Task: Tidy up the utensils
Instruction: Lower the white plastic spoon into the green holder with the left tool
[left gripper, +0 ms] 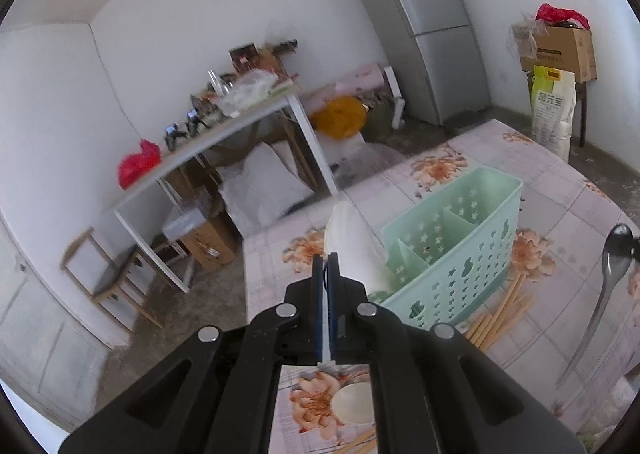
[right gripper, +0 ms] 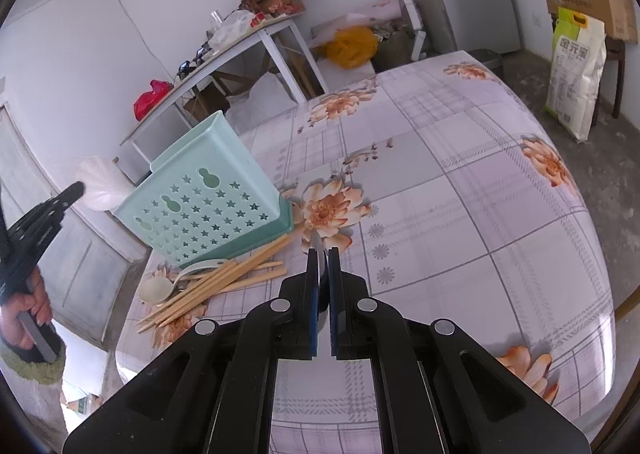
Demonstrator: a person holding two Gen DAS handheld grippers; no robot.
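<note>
1. Left tongs clenched on a white spoon, raised beside the green caddy, likely for dropping in.
2. Right tongs clenched on a metal spoon, waiting.
3. Chopsticks lie on the desk near the caddy.

Counting one mint-green utensil basket with three compartments. Tallying three spoons: one white spoon aloft, one metal spoon aloft, one cream spoon lying flat. Noting one loose heap of wooden chopsticks, individual sticks overlapping too much for counting.
</note>
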